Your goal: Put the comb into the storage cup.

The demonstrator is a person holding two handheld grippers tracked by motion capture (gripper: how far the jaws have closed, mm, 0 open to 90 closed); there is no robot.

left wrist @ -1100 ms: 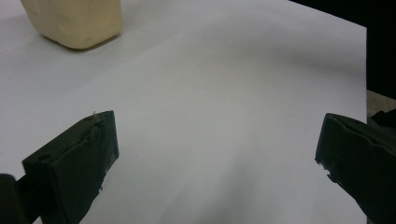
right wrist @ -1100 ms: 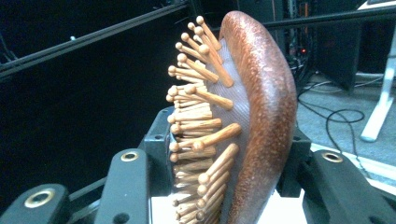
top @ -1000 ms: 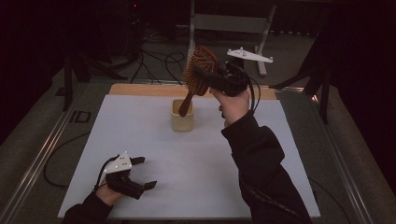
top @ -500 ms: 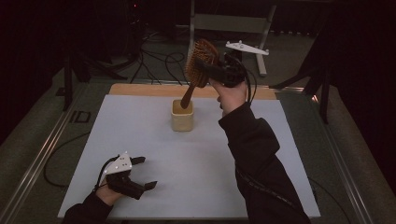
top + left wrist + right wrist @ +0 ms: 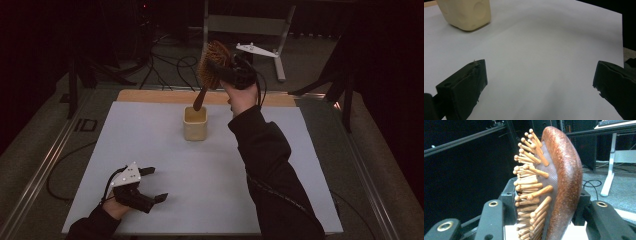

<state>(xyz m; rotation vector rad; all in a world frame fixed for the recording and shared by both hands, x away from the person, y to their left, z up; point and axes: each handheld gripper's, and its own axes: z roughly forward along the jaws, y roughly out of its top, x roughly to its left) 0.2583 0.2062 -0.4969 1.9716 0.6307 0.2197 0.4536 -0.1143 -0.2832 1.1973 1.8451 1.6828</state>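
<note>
Hairbrush (image 5: 214, 64): brown wooden paddle brush with wooden pins (image 5: 531, 192), domed back; held up in the air, head up, handle tip pointing down just above the cup's mouth.
Cup (image 5: 195, 123): cream, squarish, upright, open-mouthed; directly beneath the hairbrush handle.

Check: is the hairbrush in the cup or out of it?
Out. The right gripper holds the hairbrush by its head, and the handle tip hangs just above the cup, not inside.

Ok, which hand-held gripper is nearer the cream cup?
Right. The right hand-held gripper holds the hairbrush just above the cream cup; the left hand-held gripper rests open at the near-left of the table.
</note>
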